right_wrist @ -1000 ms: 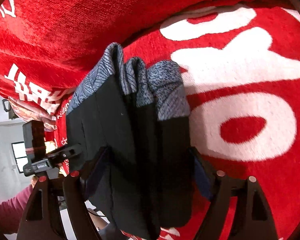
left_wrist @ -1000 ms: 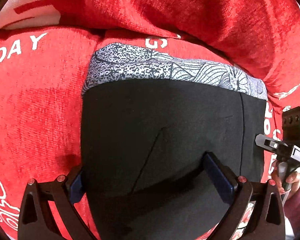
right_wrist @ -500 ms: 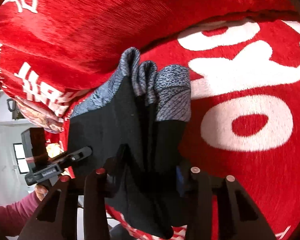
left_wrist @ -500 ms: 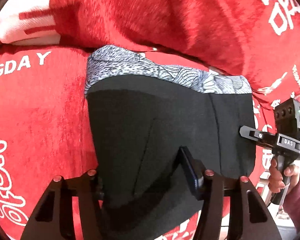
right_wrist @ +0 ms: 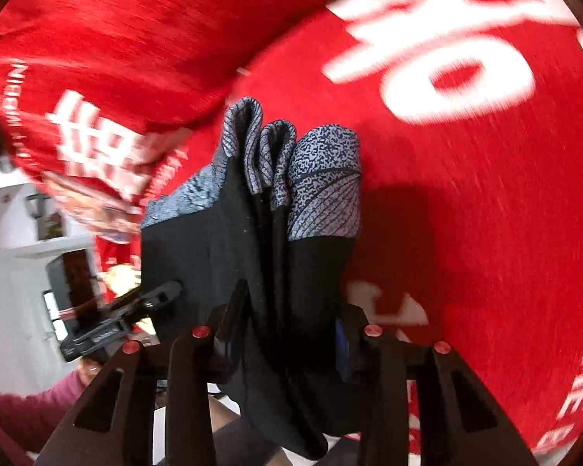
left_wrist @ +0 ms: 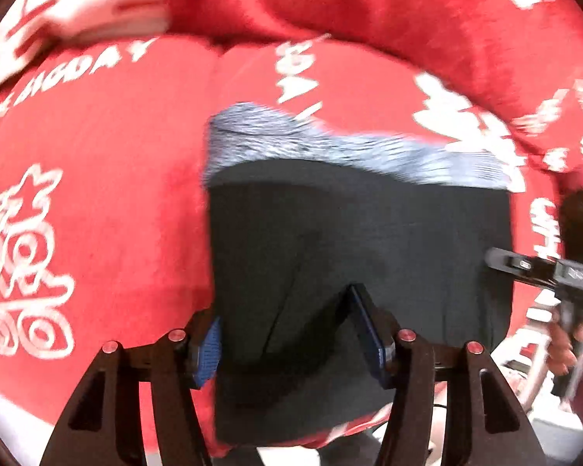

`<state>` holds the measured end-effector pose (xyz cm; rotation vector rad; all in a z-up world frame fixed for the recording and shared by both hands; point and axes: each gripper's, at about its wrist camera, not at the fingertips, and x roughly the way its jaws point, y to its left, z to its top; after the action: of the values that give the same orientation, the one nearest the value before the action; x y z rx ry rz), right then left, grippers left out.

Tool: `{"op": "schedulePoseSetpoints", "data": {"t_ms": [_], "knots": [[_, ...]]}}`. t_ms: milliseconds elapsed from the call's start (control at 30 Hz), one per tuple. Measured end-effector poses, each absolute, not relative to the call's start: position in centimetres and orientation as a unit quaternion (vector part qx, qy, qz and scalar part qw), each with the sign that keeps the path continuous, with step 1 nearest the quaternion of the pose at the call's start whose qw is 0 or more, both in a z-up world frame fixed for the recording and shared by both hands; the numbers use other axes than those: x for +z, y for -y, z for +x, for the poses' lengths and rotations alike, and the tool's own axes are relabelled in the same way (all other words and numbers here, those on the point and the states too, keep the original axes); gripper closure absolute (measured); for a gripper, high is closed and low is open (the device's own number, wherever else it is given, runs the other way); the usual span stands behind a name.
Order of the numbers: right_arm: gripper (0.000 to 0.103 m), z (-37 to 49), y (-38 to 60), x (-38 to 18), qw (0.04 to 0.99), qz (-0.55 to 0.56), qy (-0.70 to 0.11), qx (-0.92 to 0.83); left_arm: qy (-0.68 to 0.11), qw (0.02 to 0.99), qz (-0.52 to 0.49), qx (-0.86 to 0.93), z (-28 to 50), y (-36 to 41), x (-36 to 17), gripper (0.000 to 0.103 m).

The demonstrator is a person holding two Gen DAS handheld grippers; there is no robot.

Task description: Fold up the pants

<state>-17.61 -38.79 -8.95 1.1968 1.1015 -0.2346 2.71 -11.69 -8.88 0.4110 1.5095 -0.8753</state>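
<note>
The folded black pants with a grey patterned waistband hang over the red cover, waistband at the far end. My left gripper is shut on the near left part of the bundle, blue pads pressing the black cloth. In the right wrist view the pants show as several stacked layers seen edge-on. My right gripper is shut across those layers near the bottom. Each gripper shows in the other's view: the right one at the bundle's right edge, the left one at its left edge.
A red back cushion with white lettering rises behind the seat. A person's hand holds the right gripper's handle, and a pink sleeve shows low on the left. A white room wall lies beyond the seat's edge.
Both grippers went from wide apart to shut on the pants. The bundle has come up and away from the back cushion, and both views are now blurred by motion.
</note>
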Motion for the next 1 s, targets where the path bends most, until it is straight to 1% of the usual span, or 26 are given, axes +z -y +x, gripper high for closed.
{"op": "schedulePoseSetpoints", "data": {"t_ms": [67,100,233,267,300,367,433,467,500,567,633,700,967,1000], "knots": [[0.053,-17.7,38.1,-9.3,0.677,0.511,-0.513,-0.135,-0.649,0.639,0.166,-0.378,3.6,10.7,-8.1,0.043],[0.051,-17.8,37.9,-8.8,0.682,0.503,-0.511,-0.144,-0.637,0.653,0.167,-0.375,3.9,10.4,-7.3,0.043],[0.052,-18.0,37.9,-5.6,0.708,0.445,-0.510,-0.203,-0.593,0.697,0.174,-0.363,5.8,10.9,-4.9,0.043],[0.057,-17.9,38.1,-4.4,0.721,0.438,-0.495,-0.208,-0.588,0.703,0.174,-0.359,6.2,10.8,-4.7,0.039],[0.062,-17.7,38.5,-3.7,0.727,0.438,-0.485,-0.209,-0.584,0.711,0.173,-0.351,6.6,11.1,-4.6,0.038],[0.067,-16.5,39.1,-2.7,0.738,0.432,-0.473,-0.212,-0.585,0.719,0.161,-0.338,8.0,11.3,-5.0,0.038],[0.079,-14.8,39.5,-2.6,0.744,0.414,-0.478,-0.217,-0.589,0.722,0.158,-0.327,8.6,11.9,-5.8,0.038],[0.083,-13.6,39.7,-2.8,0.746,0.401,-0.485,-0.218,-0.591,0.720,0.161,-0.325,8.8,12.2,-6.2,0.038],[0.090,-13.0,39.7,-3.1,0.747,0.392,-0.491,-0.216,-0.592,0.719,0.168,-0.322,8.5,12.5,-6.6,0.038],[0.093,-11.7,39.3,-3.9,0.745,0.350,-0.520,-0.228,-0.590,0.718,0.184,-0.320,8.0,13.2,-7.8,0.038],[0.093,-11.4,39.2,-5.5,0.735,0.315,-0.551,-0.239,-0.590,0.713,0.200,-0.320,7.4,13.8,-8.7,0.038],[0.093,-11.5,39.5,-6.5,0.731,0.316,-0.554,-0.242,-0.587,0.713,0.216,-0.317,7.0,14.1,-9.1,0.038],[0.093,-12.7,39.1,-6.0,0.723,0.327,-0.563,-0.231,-0.580,0.703,0.272,-0.310,5.2,13.4,-6.8,0.038],[0.093,-13.0,39.0,-5.9,0.720,0.331,-0.564,-0.231,-0.580,0.701,0.278,-0.308,4.8,13.1,-6.6,0.035]]}}
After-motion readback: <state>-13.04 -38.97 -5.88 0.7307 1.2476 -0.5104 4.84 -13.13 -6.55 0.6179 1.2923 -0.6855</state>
